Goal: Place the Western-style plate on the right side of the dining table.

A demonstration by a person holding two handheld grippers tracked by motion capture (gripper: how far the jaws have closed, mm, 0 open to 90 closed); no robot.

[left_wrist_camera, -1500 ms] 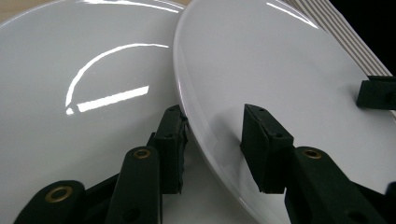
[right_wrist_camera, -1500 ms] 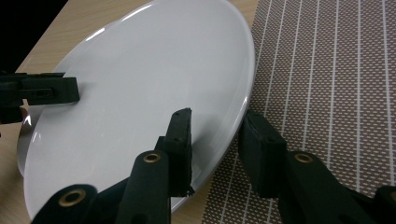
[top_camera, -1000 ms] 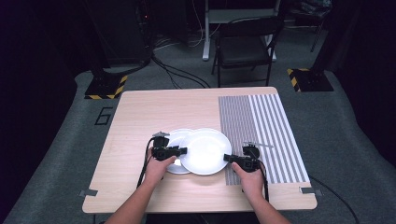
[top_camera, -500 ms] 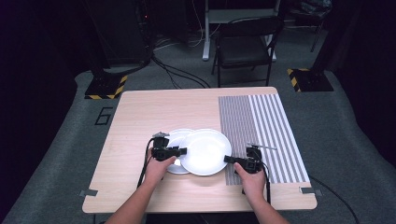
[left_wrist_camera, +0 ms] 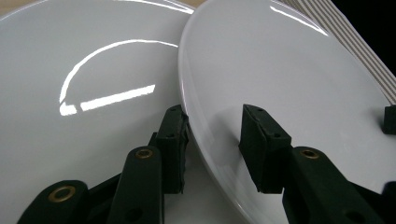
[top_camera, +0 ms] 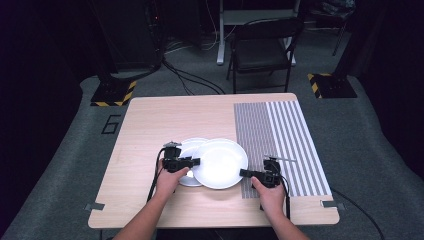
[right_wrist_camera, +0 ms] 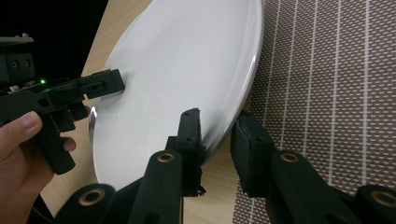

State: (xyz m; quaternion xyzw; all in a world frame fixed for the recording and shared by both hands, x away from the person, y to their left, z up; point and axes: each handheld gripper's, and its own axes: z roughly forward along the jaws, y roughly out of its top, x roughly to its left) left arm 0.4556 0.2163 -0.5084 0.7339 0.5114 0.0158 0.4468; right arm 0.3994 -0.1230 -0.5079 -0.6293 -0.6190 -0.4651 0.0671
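Observation:
Two white plates lie near the table's front edge. The larger plate point(top_camera: 220, 162) overlaps the smaller plate point(top_camera: 186, 147) on its right side and rests tilted on it. My left gripper point(top_camera: 197, 161) is open, its jaws astride the larger plate's point(left_wrist_camera: 289, 70) left rim: one jaw under it over the smaller plate point(left_wrist_camera: 93, 93), one above. The left gripper point(left_wrist_camera: 212, 135) leaves a clear gap to the rim. My right gripper point(top_camera: 242, 173) is shut on the larger plate's point(right_wrist_camera: 177, 70) right rim; the right gripper point(right_wrist_camera: 215, 126) pinches it from above and below.
A grey striped mat point(top_camera: 285, 140) covers the right part of the wooden table point(top_camera: 165, 115), and the larger plate's right edge lies over it. A black chair point(top_camera: 262, 50) stands behind the table, with cables on the floor.
The right gripper shifted slightly to the right along the plate's rim. The plates and the left gripper stayed in place.

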